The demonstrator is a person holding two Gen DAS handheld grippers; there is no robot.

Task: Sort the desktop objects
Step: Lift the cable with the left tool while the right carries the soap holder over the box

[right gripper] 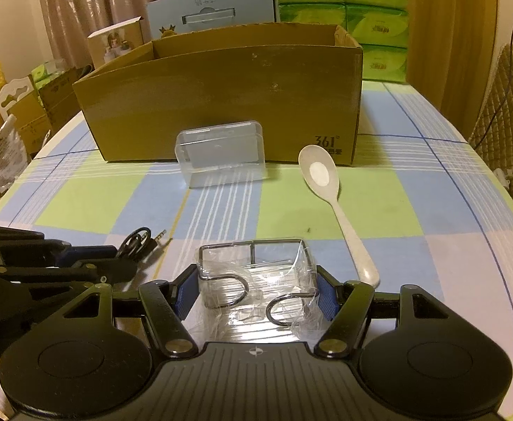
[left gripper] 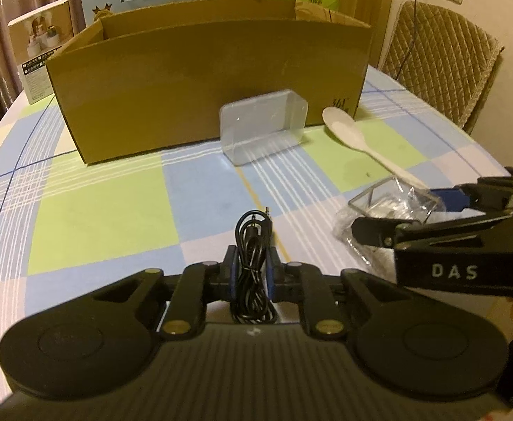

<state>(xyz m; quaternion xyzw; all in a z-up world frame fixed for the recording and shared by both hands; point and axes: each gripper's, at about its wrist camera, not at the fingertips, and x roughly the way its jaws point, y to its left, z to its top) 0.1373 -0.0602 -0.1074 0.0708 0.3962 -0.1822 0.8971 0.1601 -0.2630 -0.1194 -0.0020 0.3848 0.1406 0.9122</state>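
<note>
My left gripper (left gripper: 252, 256) is shut on a coiled black audio cable (left gripper: 252, 235); its loop and plug stick out past the blue pads. The right wrist view shows the same left gripper (right gripper: 123, 258) and cable (right gripper: 139, 242) at the left. My right gripper (right gripper: 256, 277) is shut on a clear holder with wire hooks, wrapped in plastic film (right gripper: 256, 266), and the pads press on its two sides. From the left wrist view, the right gripper (left gripper: 396, 210) and the holder (left gripper: 386, 207) are at the right. Both rest low over the checked tablecloth (right gripper: 88, 207).
An open cardboard box (right gripper: 221, 98) stands across the back of the table. A clear plastic case (right gripper: 221, 156) stands against the box's front wall, with a white spoon (right gripper: 326, 182) to its right. Behind the box are green tissue packs (right gripper: 344, 3) and cartons, and a padded chair (left gripper: 442, 56) is at the right.
</note>
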